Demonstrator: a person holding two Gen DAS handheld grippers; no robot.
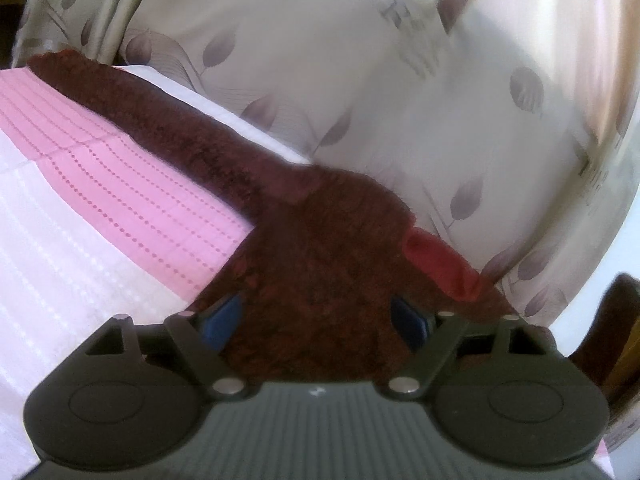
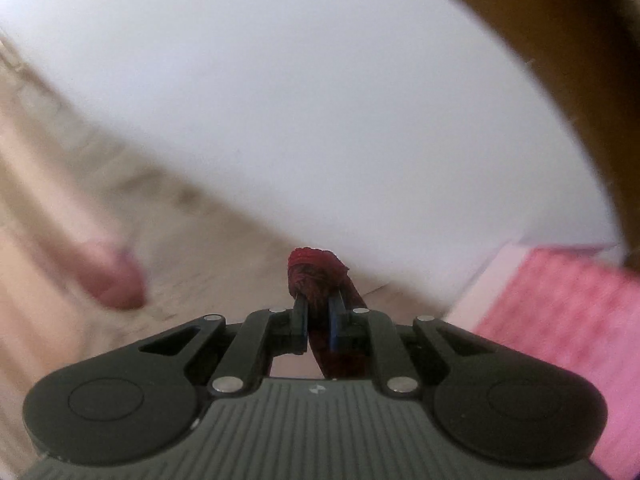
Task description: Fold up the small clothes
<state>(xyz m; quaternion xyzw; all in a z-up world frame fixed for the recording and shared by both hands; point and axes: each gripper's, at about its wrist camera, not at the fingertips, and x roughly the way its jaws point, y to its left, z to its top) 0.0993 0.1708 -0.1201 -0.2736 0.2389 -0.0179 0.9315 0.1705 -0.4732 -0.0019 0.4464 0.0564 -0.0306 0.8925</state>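
A dark maroon fuzzy garment (image 1: 320, 248) with a red trim runs from my left gripper (image 1: 318, 320) up and left across a pink and white striped bed cover (image 1: 120, 200). The left jaws stand wide, with the cloth bunched over and between them; whether they grip it I cannot tell. In the right wrist view, my right gripper (image 2: 318, 312) is shut on a bunched end of the same maroon garment (image 2: 316, 272), whose red edge sticks out past the fingertips, lifted off the bed.
A beige curtain (image 1: 360, 80) with a leaf print hangs behind the bed. A white wall (image 2: 300, 100), a blurred beige floor (image 2: 180, 240), a wooden frame (image 2: 580, 60) and the pink cover (image 2: 560, 320) surround the right gripper.
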